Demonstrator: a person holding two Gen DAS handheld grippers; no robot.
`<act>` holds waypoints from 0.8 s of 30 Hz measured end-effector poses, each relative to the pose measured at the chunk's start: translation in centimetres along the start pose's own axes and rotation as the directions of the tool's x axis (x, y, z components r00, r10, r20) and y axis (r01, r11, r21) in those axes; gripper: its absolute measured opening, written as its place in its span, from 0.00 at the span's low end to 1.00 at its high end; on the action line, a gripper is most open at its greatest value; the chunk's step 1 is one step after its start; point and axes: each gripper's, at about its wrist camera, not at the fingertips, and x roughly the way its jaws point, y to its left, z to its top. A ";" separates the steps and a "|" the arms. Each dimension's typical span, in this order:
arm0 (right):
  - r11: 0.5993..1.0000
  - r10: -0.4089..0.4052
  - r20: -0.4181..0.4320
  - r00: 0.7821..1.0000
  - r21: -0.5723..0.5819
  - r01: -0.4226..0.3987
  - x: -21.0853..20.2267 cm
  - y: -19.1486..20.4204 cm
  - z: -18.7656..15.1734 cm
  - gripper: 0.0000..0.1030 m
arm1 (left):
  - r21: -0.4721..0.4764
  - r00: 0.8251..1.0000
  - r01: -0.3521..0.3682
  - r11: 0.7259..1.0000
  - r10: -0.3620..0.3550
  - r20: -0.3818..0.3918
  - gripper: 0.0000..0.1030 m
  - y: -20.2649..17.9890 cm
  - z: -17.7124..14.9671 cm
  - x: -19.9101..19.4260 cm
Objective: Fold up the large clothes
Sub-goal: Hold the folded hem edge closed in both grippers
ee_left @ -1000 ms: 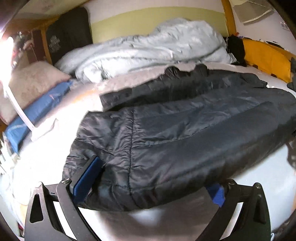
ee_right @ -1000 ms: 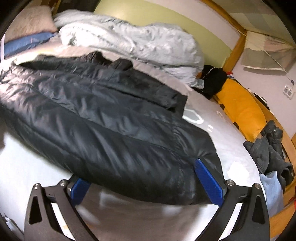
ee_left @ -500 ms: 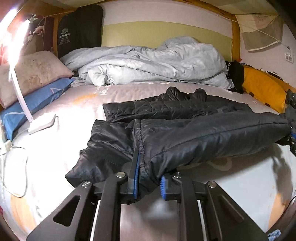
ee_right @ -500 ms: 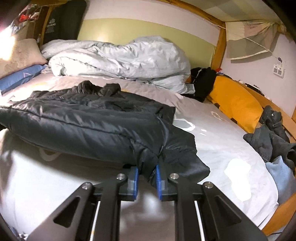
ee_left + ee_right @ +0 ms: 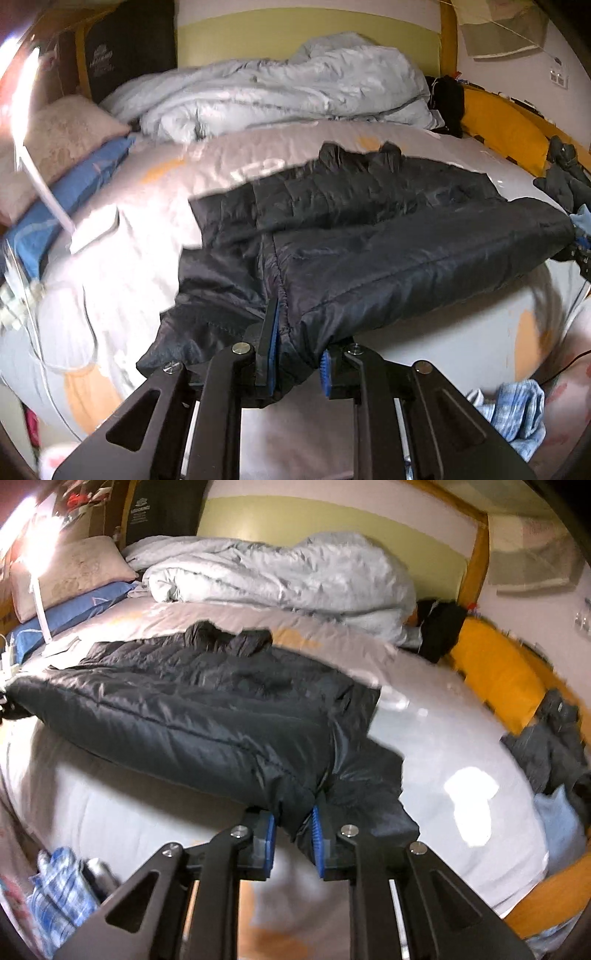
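Note:
A large black puffer jacket [image 5: 369, 236] lies across the bed, its near hem lifted off the sheet. My left gripper [image 5: 297, 369] is shut on the hem's left corner. My right gripper [image 5: 293, 827] is shut on the hem's right corner, where the same jacket [image 5: 207, 709] shows. The hem hangs stretched between the two grippers above the bed's front edge. The collar end rests on the sheet further back. The right gripper shows at the far right edge of the left wrist view [image 5: 581, 243].
A light grey sheet [image 5: 140, 229] covers the bed. A crumpled pale duvet [image 5: 280, 92] lies at the head. Pillows [image 5: 55, 147] are at the left, an orange side cushion [image 5: 495, 668] and dark clothes [image 5: 554, 734] at the right. A blue checked cloth [image 5: 513, 413] lies below the bed edge.
Both grippers closed on the jacket's hem corners a second ago and have since lifted and pulled it back toward the bed's front edge.

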 end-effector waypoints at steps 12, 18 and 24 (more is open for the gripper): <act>0.996 -0.071 0.006 0.997 -0.053 0.071 11.1 -0.9 12.2 0.14 | 0.060 0.991 -0.121 0.991 0.124 -0.048 0.19 1.2 13.6 11.2; 1.000 -0.027 -0.104 0.994 -0.005 0.026 17.8 -1.3 13.8 0.14 | 0.083 0.977 -0.147 0.986 0.157 -0.145 0.20 0.7 16.0 18.4; 0.999 -0.027 -0.100 0.995 0.041 0.032 20.8 -1.8 14.5 0.14 | 0.066 0.974 -0.169 0.983 0.177 -0.140 0.22 0.7 16.9 21.4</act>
